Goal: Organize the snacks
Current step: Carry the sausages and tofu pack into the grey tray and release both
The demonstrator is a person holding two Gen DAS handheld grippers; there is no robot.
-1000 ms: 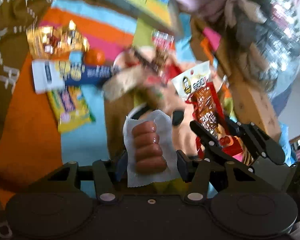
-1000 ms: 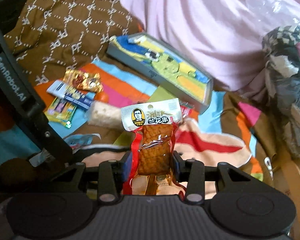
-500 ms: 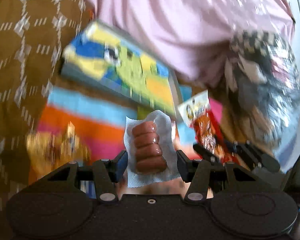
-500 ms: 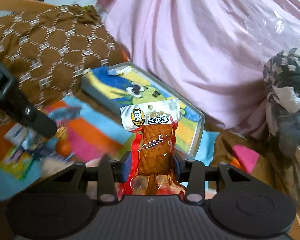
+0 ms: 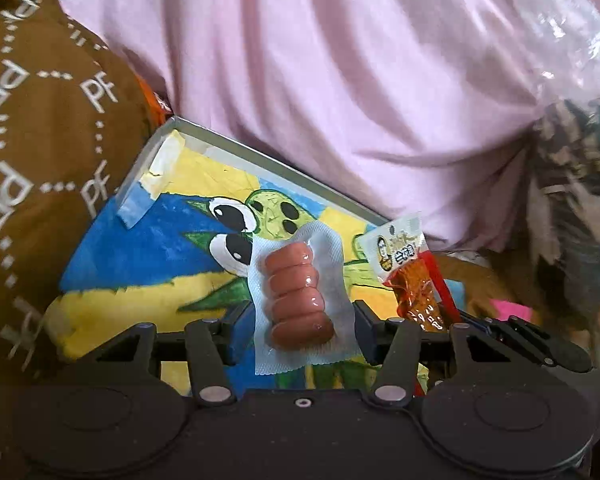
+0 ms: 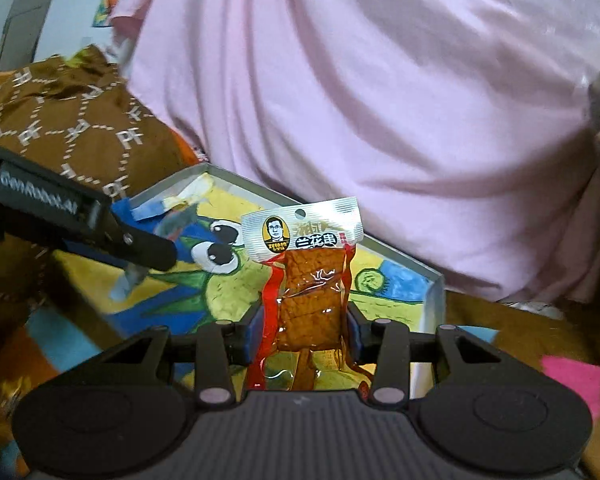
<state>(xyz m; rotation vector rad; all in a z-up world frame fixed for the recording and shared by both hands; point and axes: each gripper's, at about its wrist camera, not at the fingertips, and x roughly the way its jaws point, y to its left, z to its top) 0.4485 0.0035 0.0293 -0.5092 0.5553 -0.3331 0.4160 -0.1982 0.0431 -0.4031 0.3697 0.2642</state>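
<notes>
Both packs are hanging upright, long axes at 12 o'clock. Left hand-held gripper (image 5: 300,320) is clamping sausage pack (image 5: 298,292); right hand-held gripper (image 6: 302,328) is clamping tofu-skewer pack (image 6: 306,280). Painted tray (image 5: 196,130) is lying at 12 o'clock under both.

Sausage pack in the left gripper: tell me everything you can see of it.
The sausage pack is a clear and white vacuum-sealed pouch with crimped edges, holding a row of glossy reddish-brown sausages stacked one above another. It stands upright, pinched at its sides between the left gripper pads, above the painted tray.
</notes>
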